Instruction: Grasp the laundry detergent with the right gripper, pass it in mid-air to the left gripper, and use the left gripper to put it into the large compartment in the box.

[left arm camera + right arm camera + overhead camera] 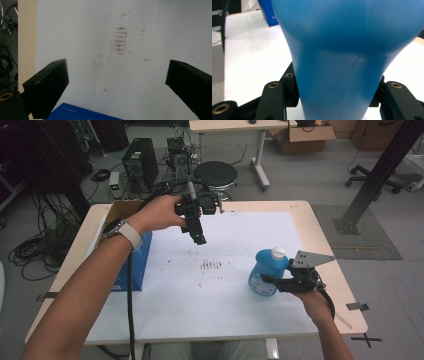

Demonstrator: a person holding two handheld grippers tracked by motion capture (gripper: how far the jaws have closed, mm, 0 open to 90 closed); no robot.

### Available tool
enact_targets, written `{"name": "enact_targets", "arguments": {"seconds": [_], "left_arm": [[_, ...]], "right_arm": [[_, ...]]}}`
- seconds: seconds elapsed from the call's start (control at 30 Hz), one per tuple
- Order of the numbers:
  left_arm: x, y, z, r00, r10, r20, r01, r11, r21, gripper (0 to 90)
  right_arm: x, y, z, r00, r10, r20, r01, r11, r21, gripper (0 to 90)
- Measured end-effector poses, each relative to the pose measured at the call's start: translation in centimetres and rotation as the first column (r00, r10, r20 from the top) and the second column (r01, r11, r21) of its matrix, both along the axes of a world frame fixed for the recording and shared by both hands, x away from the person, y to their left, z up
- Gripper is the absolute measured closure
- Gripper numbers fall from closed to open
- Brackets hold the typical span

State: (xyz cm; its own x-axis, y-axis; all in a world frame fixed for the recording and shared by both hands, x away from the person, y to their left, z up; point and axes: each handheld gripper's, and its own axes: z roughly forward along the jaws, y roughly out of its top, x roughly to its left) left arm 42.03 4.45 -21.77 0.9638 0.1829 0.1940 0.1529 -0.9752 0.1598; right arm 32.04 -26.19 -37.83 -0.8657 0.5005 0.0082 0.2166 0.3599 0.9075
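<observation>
Right gripper (pixel 267 281): mine, near the table's right edge, lying level and pointing toward the left edge; its jaws are clamped on the blue bottle, one on each side of the narrower part of the body, as my right gripper view shows.
Blue bottle (pixel 267 270): stands upright on the white sheet toward the right side of the table, nearer my edge than the far one; white cap (pixel 278 252) on top, round label facing me; its blue wall (pixel 342 62) sits right between my jaws.
Left gripper (pixel 197 236): mine, held in the air over the far part of the table, left of the middle, tilted down toward the sheet; jaws spread wide apart with nothing between them, and bare sheet under them in my left gripper view.
White sheet (pixel 225 310): covers most of the table top; a small patch of brownish marks (pixel 211 265) lies near its middle, also seen at (pixel 120 41).
Blue box (pixel 131 270): lies at the left edge of the table, under my left forearm; its corner (pixel 82 113) shows below my left jaws.
Table (pixel 345 285): light wood, rim bare around the sheet.
</observation>
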Motion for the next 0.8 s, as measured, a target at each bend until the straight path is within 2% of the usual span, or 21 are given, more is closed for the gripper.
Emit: {"name": "enact_targets", "arguments": {"seconds": [0.2, 0.43, 0.67, 0.8], "left_arm": [[-0.8, 0.0, 0.5, 1.0, -0.001, 0.004, 0.001, 1.0, -0.004, 5.4], [-1.7, 0.1, 1.1, 1.0, -0.003, -0.002, 0.003, 1.0, -0.006, 5.5], [-2.7, 0.2, 1.6, 1.0, -0.003, -0.004, 0.003, 1.0, -0.006, 5.6], [-3.5, 0.4, 2.1, 0.9997, -0.008, -0.022, 0.007, 0.9991, -0.042, 5.8]], "right_arm": [[-0.2, 0.0, 1.5, 0.9986, 0.051, -0.012, -0.051, 0.9987, -0.006, 44.8], [-0.4, -0.2, 2.5, 0.9954, 0.091, -0.029, -0.091, 0.9959, 0.007, 44.7], [-0.5, 0.2, 3.7, 0.9897, 0.139, -0.034, -0.14, 0.9901, -0.012, 44.7], [-0.7, 0.7, 4.8, 0.9823, 0.184, -0.037, -0.185, 0.9826, -0.02, 44.6]]}}
